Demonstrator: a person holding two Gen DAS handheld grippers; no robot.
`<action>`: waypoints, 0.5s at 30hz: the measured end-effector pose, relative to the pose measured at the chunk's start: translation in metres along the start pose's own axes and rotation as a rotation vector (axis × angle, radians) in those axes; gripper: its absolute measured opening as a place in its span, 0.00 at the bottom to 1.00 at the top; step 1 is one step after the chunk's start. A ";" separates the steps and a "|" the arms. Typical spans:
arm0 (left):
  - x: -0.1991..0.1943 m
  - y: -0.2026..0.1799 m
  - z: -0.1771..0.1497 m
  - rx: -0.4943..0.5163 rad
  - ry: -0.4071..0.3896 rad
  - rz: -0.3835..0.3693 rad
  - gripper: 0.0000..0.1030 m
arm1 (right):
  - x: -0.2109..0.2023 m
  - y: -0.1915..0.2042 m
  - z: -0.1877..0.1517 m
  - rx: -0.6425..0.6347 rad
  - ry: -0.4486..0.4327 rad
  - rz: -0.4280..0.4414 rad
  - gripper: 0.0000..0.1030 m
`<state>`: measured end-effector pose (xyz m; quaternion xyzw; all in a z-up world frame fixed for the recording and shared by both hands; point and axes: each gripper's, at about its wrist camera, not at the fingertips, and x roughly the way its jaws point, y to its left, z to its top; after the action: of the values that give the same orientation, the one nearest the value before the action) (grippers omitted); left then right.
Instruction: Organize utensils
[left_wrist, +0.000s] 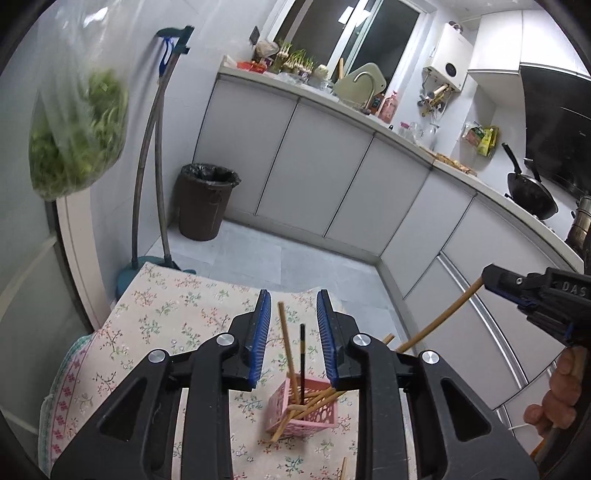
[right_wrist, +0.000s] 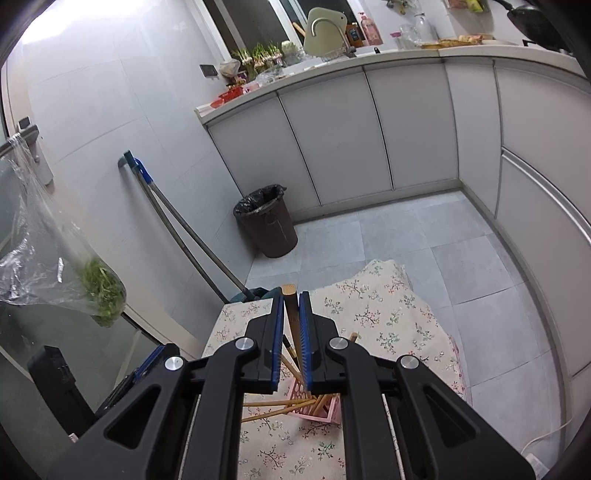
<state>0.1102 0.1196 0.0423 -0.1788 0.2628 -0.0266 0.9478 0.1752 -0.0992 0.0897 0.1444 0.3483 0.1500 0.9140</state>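
The pink basket of chopsticks sits at six o'clock below the released left gripper. The right gripper clenches one chopstick; its body reads "DAS".

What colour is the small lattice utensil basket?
Pink; clearest in the left wrist view.
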 end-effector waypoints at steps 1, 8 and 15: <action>0.002 0.003 -0.002 -0.007 0.005 0.003 0.24 | 0.005 -0.001 -0.002 0.001 0.009 -0.003 0.09; 0.009 0.016 -0.012 -0.039 0.041 -0.003 0.24 | 0.035 0.001 -0.018 -0.001 0.060 -0.007 0.11; 0.011 0.017 -0.021 -0.035 0.069 -0.010 0.25 | 0.050 0.006 -0.033 -0.041 0.076 -0.027 0.30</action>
<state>0.1082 0.1273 0.0141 -0.1956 0.2949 -0.0328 0.9347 0.1872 -0.0698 0.0393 0.1149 0.3817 0.1500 0.9048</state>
